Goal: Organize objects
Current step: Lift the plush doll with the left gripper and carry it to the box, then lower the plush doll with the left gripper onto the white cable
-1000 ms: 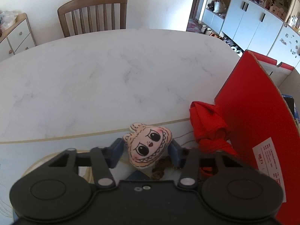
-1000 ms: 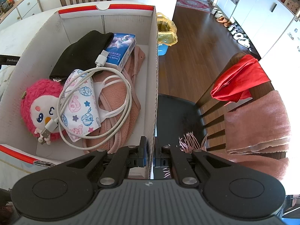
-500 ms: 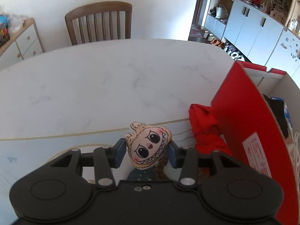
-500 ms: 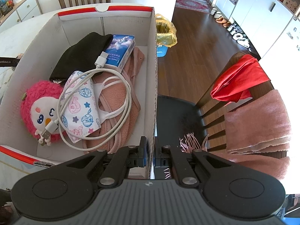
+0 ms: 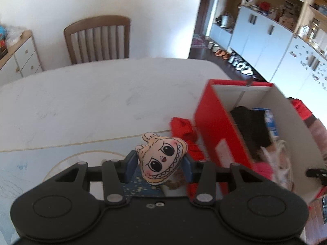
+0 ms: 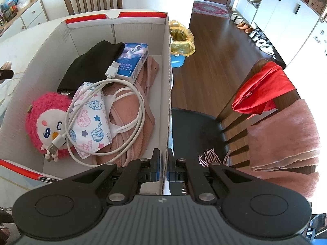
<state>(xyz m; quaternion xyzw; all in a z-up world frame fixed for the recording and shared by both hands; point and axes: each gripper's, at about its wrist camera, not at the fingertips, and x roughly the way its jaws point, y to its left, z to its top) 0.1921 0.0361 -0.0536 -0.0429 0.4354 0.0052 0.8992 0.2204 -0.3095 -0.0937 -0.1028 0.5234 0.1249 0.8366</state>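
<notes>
My left gripper [image 5: 159, 166] is shut on a small cream doll with a drawn face [image 5: 161, 161] and holds it above the white table, left of the red cardboard box [image 5: 212, 126]. My right gripper [image 6: 162, 168] is shut on the box's right wall [image 6: 166, 94]. Inside the box lie a pink penguin plush [image 6: 48, 122], a patterned face mask [image 6: 90, 120], a white USB cable [image 6: 124, 110], a black pouch [image 6: 92, 65], a blue carton [image 6: 132, 61] and pink cloth [image 6: 130, 114].
A red cloth [image 5: 184, 130] lies on the table against the box's left side. A wooden chair [image 5: 98, 38] stands at the table's far edge. Right of the box is a chair [image 6: 255, 110] draped with red and pink cloths, over wooden floor.
My left gripper has risen with the doll and swung right, so the box's inside now shows in its view. My right gripper has stayed clamped on the box wall.
</notes>
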